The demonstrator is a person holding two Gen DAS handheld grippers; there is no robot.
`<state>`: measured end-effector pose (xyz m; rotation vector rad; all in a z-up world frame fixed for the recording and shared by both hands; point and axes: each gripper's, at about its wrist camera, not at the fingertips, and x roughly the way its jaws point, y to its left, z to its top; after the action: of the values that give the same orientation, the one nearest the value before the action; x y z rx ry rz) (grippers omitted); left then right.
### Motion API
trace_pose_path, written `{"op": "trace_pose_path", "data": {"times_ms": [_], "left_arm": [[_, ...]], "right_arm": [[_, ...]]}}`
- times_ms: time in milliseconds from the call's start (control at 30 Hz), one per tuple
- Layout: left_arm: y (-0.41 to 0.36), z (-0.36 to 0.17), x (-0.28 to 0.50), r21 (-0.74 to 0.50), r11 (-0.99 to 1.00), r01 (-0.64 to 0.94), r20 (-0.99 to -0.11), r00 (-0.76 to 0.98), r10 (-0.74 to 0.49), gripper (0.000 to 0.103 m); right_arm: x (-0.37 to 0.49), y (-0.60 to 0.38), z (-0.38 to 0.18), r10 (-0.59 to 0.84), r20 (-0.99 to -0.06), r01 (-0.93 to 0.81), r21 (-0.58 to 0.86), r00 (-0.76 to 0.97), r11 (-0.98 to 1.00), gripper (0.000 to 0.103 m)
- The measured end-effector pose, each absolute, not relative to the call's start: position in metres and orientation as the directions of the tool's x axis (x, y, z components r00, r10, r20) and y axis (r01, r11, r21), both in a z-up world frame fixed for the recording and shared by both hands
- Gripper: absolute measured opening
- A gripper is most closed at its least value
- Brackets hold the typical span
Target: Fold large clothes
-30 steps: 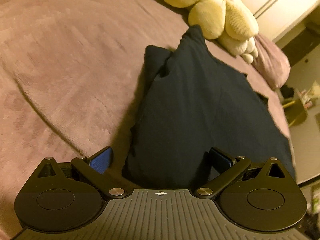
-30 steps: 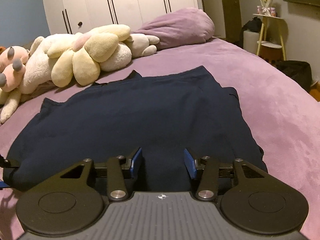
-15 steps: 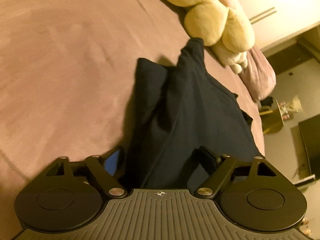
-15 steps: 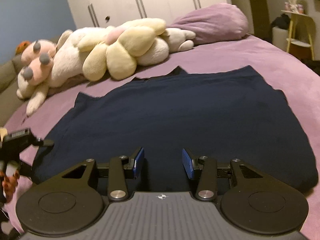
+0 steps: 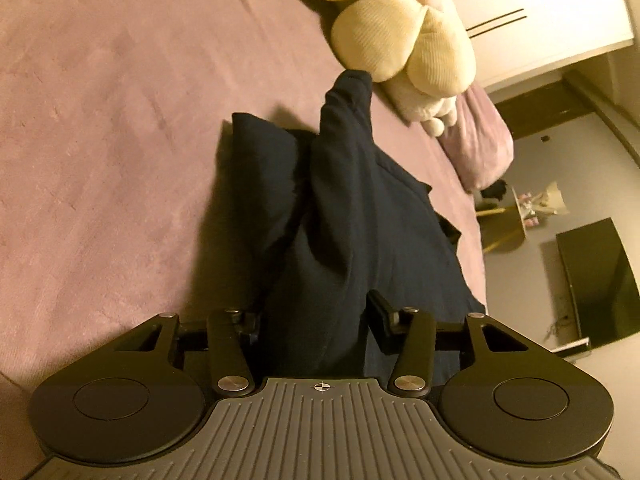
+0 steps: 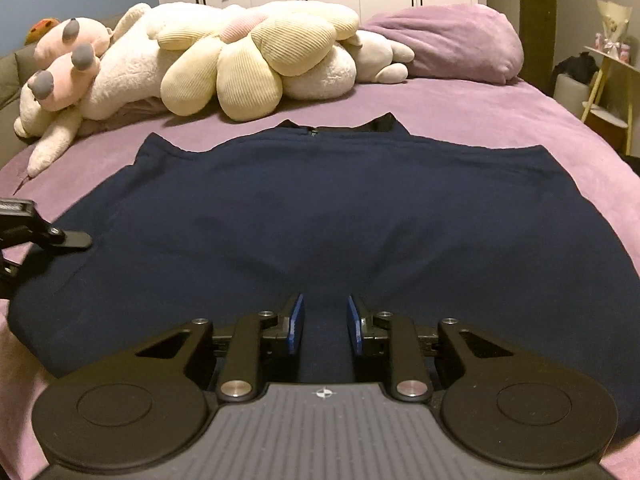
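My right claw (image 6: 323, 330) and left claw (image 5: 316, 322) were both closing on the near hem of the navy top (image 6: 312, 208), cloth bunched between their jaws, not yet clamped. It lay flat on the bed (image 6: 500, 120); a shallow bite could slip, skewing the fold

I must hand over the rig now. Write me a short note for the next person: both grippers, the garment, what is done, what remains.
Left gripper: closing, a raised fold of the dark navy fabric garment between its fingers.
Right gripper: closing on the near hem, cloth between the fingers.
The garment lies spread on the purple plush bedspread, collar toward the cream flower-shaped plush cushion.
Done: both edges reached.
Left: finish the grips, then fold.
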<state>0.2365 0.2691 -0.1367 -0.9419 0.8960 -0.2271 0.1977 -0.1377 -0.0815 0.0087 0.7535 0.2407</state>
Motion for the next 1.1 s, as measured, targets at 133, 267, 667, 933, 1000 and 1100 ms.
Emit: {"op": "trace_pose_path", "data": {"times_ms": [133,267,667,933,1000,1100], "left_arm": [[0.264,-0.144,0.242,-0.764,0.603,-0.229,-0.594,0.614,-0.52,0.059],[0.262,-0.132,0.241,-0.754,0.627,-0.197,-0.59,0.623,-0.514,0.047],[0.221,-0.048,0.244,-0.782,0.621,-0.055,-0.497,0.657,-0.567,0.038],[0.123,0.012,0.263,-0.774,0.623,0.109,-0.444,0.607,-0.659,0.038],[0.087,0.017,0.272,-0.769,0.623,0.141,-0.447,0.577,-0.683,0.038],[0.035,0.011,0.282,-0.776,0.607,0.173,-0.445,0.532,-0.72,0.038]], "right_arm": [[0.2,-0.134,-0.077,0.197,-0.666,-0.189,0.086,0.719,0.978,0.023],[0.203,-0.131,-0.088,0.179,-0.682,-0.18,0.071,0.709,0.981,0.023],[0.191,-0.131,-0.097,0.159,-0.672,-0.229,-0.017,0.723,0.973,0.016],[0.206,-0.184,-0.083,0.367,-0.653,-0.185,0.332,0.663,0.925,0.016],[0.196,-0.203,-0.077,0.381,-0.623,-0.156,0.385,0.683,0.91,0.016],[0.179,-0.234,-0.069,0.374,-0.587,-0.114,0.431,0.718,0.895,0.016]]}}
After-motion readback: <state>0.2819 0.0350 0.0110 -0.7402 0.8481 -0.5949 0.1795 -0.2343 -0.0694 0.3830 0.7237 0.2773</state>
